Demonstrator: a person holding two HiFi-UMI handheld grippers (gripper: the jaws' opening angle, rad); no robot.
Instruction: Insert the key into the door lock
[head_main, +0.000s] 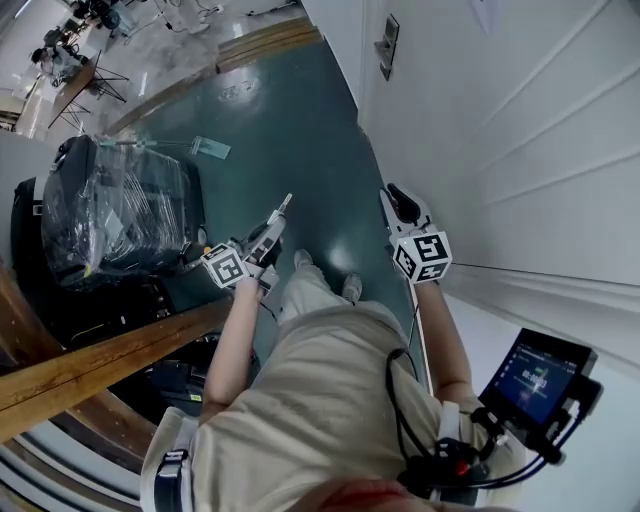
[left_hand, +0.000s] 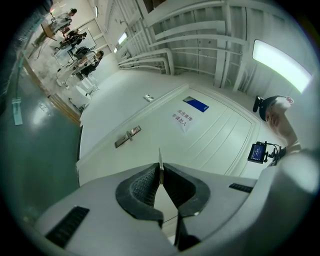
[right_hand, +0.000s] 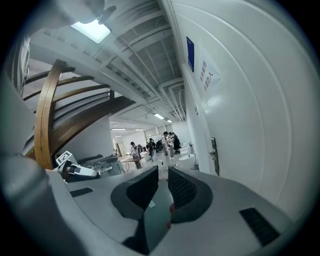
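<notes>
Head view: the person stands on the green floor with the white door along the right. The left tool carries the key, its long axis pointing to the far end. The lock plate sits on the door, far ahead and to the right of the key. The right tool is nearer the door but is well short of the lock.

Left gripper view: the tool is pressed together on the key, seen edge-on. The lock plate lies beyond the key tip and to its left, well apart. The keyhole is too small to make out.

Right gripper view: the tool stands slightly spread, with nothing between. The lock plate shows far along the door at right.

No container takes part.
</notes>
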